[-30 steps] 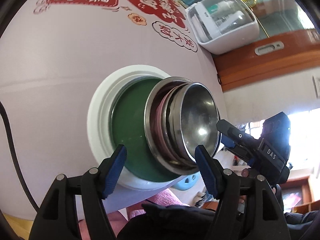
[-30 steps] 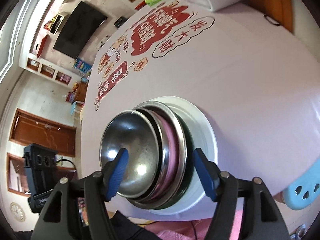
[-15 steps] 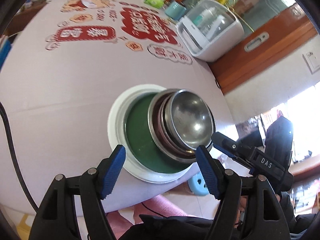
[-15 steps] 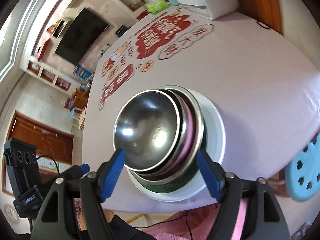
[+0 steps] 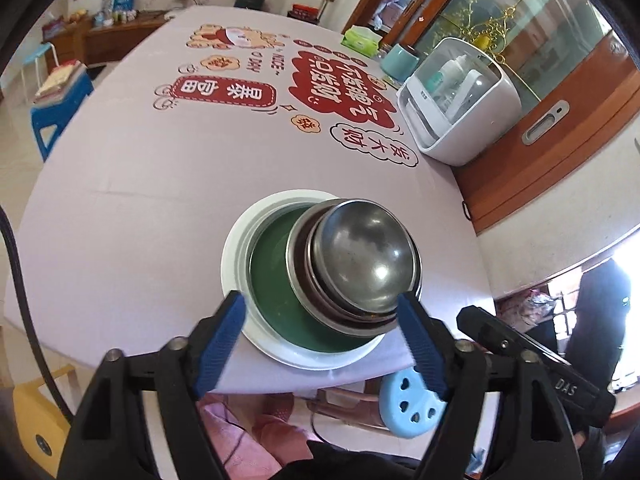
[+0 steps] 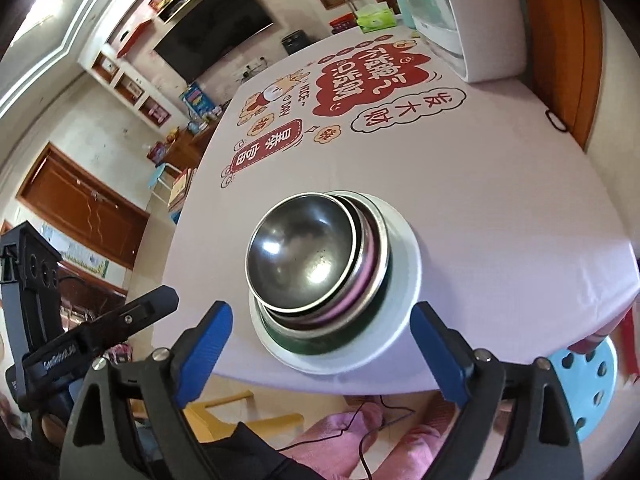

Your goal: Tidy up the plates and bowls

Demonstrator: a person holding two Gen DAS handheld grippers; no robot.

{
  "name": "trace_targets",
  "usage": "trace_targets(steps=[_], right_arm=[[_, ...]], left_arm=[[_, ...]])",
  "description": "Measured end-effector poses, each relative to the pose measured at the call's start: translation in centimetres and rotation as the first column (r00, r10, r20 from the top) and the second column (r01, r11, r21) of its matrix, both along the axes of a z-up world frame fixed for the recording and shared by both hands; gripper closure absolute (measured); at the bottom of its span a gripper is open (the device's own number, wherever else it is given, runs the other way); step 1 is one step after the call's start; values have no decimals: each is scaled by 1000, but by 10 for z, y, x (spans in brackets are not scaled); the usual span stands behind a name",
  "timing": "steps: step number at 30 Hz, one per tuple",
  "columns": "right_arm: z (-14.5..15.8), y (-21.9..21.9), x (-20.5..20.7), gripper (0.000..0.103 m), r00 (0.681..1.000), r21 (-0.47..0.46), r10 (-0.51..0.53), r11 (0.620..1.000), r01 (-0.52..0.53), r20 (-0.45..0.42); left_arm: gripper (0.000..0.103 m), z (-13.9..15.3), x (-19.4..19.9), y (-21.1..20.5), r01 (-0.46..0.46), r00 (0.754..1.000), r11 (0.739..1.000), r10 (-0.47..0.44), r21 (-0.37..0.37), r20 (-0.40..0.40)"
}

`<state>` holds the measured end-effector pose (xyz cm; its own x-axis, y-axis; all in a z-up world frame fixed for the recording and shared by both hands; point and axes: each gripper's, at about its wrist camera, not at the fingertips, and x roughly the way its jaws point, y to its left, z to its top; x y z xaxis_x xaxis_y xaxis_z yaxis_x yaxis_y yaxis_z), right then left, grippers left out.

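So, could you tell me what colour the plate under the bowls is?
Dark green plate, clearest in the left wrist view.

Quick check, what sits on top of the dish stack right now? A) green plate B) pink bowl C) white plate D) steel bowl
D: the steel bowl is uppermost, nested over the pink bowl and the green plate, with the white plate at the bottom; both grippers are open and empty.

The steel bowl hides most of the pink bowl nested beneath it.
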<state>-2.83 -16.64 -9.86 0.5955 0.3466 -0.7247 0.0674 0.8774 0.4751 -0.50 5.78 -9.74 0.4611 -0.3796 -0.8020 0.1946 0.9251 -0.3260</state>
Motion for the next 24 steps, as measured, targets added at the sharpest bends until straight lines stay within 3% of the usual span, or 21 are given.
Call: trace_targets(steps=[7, 9, 16, 20, 24], right_arm=[[5, -1, -19, 8, 998, -75, 59, 996, -57, 22], [7, 1, -27, 8, 996, -86, 85, 993, -82, 31], [21, -1, -51, 6, 991, -146, 121, 983, -112, 55], [34, -9, -61, 4, 991, -180, 93, 981, -75, 96], [43, -13, -67, 0, 991, -226, 85, 972, -60, 103]], left_arm=[[18, -11, -39, -21, -99, 995, 990, 97, 98, 28], [13, -11, -50, -25, -128, 991, 986, 124, 109, 40], [9, 8, -77, -42, -164, 981, 973, 144, 162, 132], [1, 20, -88, -50, -199, 968, 964, 165, 175, 190], [1, 33, -95, -58, -227, 952, 955, 176, 192, 250]])
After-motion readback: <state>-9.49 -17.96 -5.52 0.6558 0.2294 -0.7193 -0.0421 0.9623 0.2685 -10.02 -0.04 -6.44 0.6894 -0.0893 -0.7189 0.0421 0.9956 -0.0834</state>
